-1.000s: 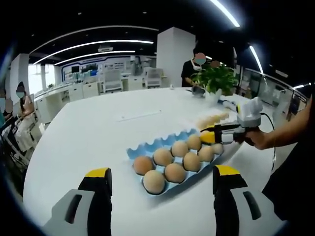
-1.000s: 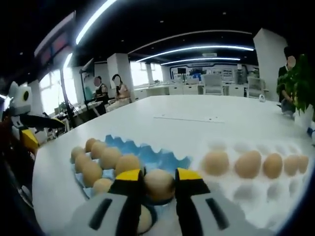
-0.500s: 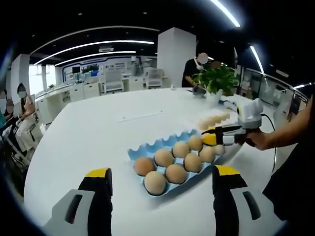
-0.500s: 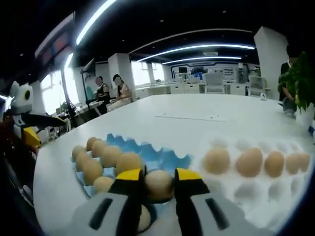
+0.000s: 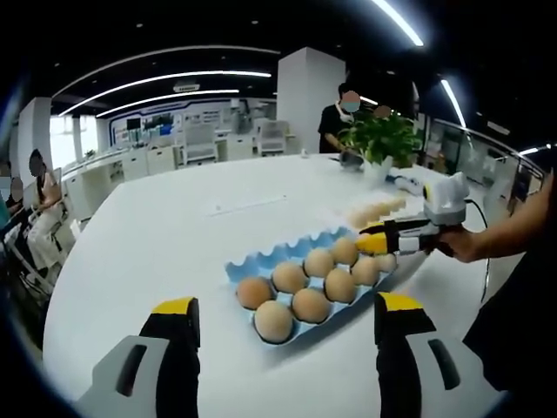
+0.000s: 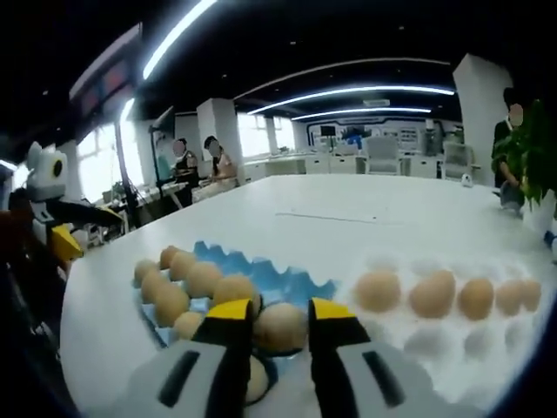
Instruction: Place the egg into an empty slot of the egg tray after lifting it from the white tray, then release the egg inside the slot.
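Observation:
In the right gripper view, my right gripper point(image 6: 280, 311) is shut on a brown egg point(image 6: 280, 327), held just above the near end of the blue egg tray point(image 6: 265, 277). Several eggs point(image 6: 171, 305) sit in that tray's slots. The white tray point(image 6: 435, 341) lies to its right with a row of eggs point(image 6: 432, 294). In the left gripper view, my left gripper point(image 5: 286, 305) stands open and empty in front of the blue egg tray point(image 5: 261, 259). The right gripper point(image 5: 376, 244) reaches in over the tray's far right end, held by a hand point(image 5: 461, 246).
Both trays rest on a large white round table point(image 5: 165, 235). A potted plant point(image 5: 380, 139) stands at its far edge with a person behind it. The left gripper point(image 6: 52, 235) shows at the left of the right gripper view. Desks and seated people fill the background.
The right gripper keeps its hold on the egg and has shifted only slightly at the end of the blue tray. The left gripper has stayed open in the same place.

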Motion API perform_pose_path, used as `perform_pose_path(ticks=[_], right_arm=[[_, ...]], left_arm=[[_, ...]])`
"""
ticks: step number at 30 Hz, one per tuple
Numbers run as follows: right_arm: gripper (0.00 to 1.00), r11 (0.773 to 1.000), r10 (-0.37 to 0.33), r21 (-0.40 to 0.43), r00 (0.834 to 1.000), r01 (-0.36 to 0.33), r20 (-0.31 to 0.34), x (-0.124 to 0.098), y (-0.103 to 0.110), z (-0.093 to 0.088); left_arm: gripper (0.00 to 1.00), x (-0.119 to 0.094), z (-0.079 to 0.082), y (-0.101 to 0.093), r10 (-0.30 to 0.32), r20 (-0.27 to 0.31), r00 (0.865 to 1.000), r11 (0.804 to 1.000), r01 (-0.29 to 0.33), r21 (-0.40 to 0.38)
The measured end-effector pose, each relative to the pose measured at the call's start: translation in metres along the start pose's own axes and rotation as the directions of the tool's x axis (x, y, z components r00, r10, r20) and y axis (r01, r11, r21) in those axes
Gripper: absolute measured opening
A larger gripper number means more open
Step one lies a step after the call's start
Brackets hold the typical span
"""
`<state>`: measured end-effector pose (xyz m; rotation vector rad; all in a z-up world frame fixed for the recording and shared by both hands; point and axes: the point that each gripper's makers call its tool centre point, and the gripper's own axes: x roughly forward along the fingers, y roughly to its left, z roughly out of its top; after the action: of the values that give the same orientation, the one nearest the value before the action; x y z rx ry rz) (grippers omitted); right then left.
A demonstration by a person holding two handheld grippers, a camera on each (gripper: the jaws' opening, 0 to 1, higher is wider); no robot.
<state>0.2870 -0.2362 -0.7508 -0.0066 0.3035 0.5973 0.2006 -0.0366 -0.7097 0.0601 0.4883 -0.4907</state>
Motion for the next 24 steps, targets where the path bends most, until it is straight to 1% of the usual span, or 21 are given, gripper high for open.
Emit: perform_pose_path(ticks=[2,3,4,5,6,7,10,11,14,16,17,18,20,21,22,23,24], right_arm=[[0.25,0.996,-0.069,-0.044,0.996,0.072,0.053,-0.004,-0.016,0.015],[0.25,0.994,-0.092,-0.046,0.994,0.095,0.058,-0.004,-0.024,0.018],[0.25,0.993,-0.105,-0.045,0.993,0.108,0.06,-0.004,-0.027,0.02],[0.25,0.99,-0.139,-0.026,0.989,0.14,0.053,-0.001,-0.04,0.02],[0.25,0.99,-0.142,-0.016,0.989,0.143,0.043,0.001,-0.044,0.018],[0.25,0.982,-0.188,0.004,0.982,0.188,0.008,0.002,-0.056,0.012],[0.25,0.975,-0.223,0.003,0.975,0.223,0.011,0.005,-0.067,0.014],[0.25,0.969,-0.245,-0.016,0.969,0.245,0.022,0.007,-0.073,0.016],[0.25,0.972,-0.235,-0.02,0.972,0.235,-0.001,0.015,-0.074,0.012],[0.25,0.974,-0.225,-0.025,0.974,0.224,-0.031,0.019,-0.072,0.005],[0.26,0.974,-0.226,-0.039,0.973,0.225,-0.035,0.02,-0.071,0.004],[0.26,0.971,-0.236,-0.052,0.97,0.233,-0.052,0.021,-0.073,0.001],[0.26,0.97,-0.24,-0.043,0.969,0.238,-0.055,0.023,-0.076,-0.002],[0.26,0.971,-0.238,-0.038,0.968,0.236,-0.08,0.025,-0.077,-0.007],[0.25,0.971,-0.24,-0.037,0.966,0.238,-0.092,0.025,-0.078,-0.01],[0.25,0.971,-0.235,-0.053,0.969,0.231,-0.082,0.026,-0.077,-0.009],[0.26,0.971,-0.235,-0.072,0.968,0.229,-0.087,0.026,-0.076,-0.009]], left_arm=[[0.84,0.0,0.0,0.0,0.0,0.0,1.0,1.0,0.0,-0.001],[0.84,0.0,0.0,0.001,0.0,0.0,1.0,1.0,0.0,-0.002],[0.84,0.0,0.0,0.001,0.0,0.001,1.0,1.0,0.0,-0.002],[0.84,0.0,0.0,0.001,0.001,0.001,1.0,1.0,-0.001,-0.004],[0.84,0.0,0.0,0.001,0.0,0.001,1.0,1.0,0.0,-0.005],[0.84,0.0,0.0,0.001,0.0,0.001,1.0,1.0,0.0,-0.005],[0.83,0.0,-0.001,0.001,-0.001,0.0,1.0,1.0,0.001,-0.002],[0.83,-0.001,-0.001,0.001,0.0,0.0,1.0,1.0,0.0,-0.003],[0.83,-0.002,-0.002,0.001,0.003,-0.003,1.0,1.0,-0.003,-0.005],[0.83,-0.002,-0.003,0.001,0.004,-0.005,1.0,1.0,-0.004,-0.005],[0.83,-0.002,-0.003,0.001,0.004,-0.004,1.0,1.0,-0.004,-0.007],[0.83,-0.002,-0.003,0.001,0.004,-0.004,1.0,1.0,-0.004,-0.006],[0.83,-0.003,-0.002,0.002,0.007,-0.002,1.0,1.0,-0.007,-0.004],[0.83,-0.003,-0.003,0.002,0.009,-0.003,1.0,1.0,-0.009,-0.004],[0.83,-0.003,-0.003,0.003,0.01,-0.004,1.0,1.0,-0.01,-0.006],[0.83,-0.003,-0.003,0.003,0.011,-0.004,1.0,1.0,-0.011,-0.006],[0.83,-0.003,-0.003,0.004,0.012,-0.005,1.0,1.0,-0.012,-0.006]])
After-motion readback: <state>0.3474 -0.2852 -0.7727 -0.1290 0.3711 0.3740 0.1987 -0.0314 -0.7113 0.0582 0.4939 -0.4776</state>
